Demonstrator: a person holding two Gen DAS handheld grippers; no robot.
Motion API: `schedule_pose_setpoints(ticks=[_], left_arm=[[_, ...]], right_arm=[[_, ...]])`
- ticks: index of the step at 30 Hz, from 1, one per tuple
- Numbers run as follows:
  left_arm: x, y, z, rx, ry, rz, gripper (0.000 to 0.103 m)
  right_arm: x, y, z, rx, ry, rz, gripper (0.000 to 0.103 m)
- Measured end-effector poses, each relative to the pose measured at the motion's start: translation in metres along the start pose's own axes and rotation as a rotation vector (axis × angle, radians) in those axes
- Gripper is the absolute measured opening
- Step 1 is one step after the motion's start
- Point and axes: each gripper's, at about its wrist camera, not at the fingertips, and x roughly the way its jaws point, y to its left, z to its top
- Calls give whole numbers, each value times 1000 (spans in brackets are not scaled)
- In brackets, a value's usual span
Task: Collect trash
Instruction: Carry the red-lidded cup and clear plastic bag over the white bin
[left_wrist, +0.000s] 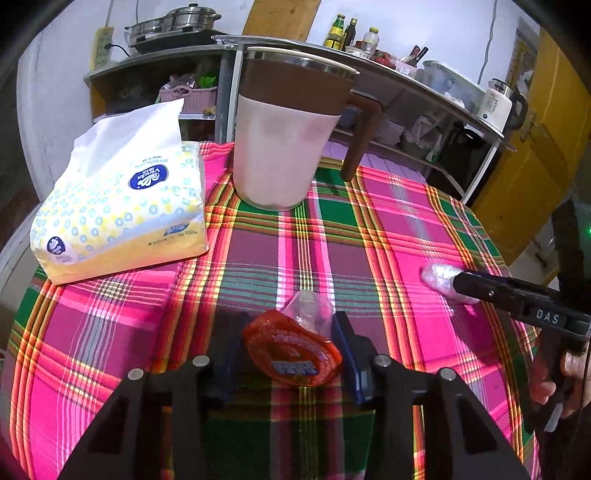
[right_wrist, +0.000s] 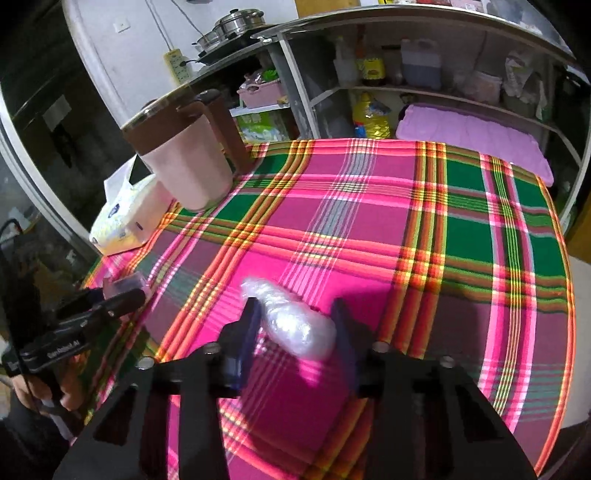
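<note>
A small clear jelly cup with a red foil lid (left_wrist: 291, 350) lies tilted between the blue pads of my left gripper (left_wrist: 288, 325), which is shut on it just over the plaid tablecloth (left_wrist: 369, 240). The right wrist view shows that gripper (right_wrist: 110, 299) at the left edge, with the cup (right_wrist: 125, 284) at its tip. A crumpled wad of clear plastic wrap (right_wrist: 295, 325) sits between the pads of my right gripper (right_wrist: 295, 310), both pads touching it on the cloth. In the left wrist view the right gripper (left_wrist: 460, 278) holds the wad (left_wrist: 439, 277) at its tip.
A pink jug with a brown rim and handle (left_wrist: 280, 147) stands at the far side of the table, a pack of tissues (left_wrist: 118, 206) to its left. Behind the table runs a shelf unit (right_wrist: 424, 88) with bottles and pots. A hand (left_wrist: 546, 387) holds the right gripper.
</note>
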Motion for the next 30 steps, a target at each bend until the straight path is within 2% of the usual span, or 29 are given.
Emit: schedule_pose_setpoints(ticks=[6, 14, 30], left_arm=[[-11, -10, -6, 20, -9, 7, 45], [-43, -37, -18, 28, -44, -33, 45], [-118, -113, -76, 95, -89, -89, 45]], right_arm=[[-9, 9, -10, -24, 2, -23, 30], [-46, 20, -29, -17, -33, -15, 30], [-137, 37, -100, 8, -101, -41, 30]])
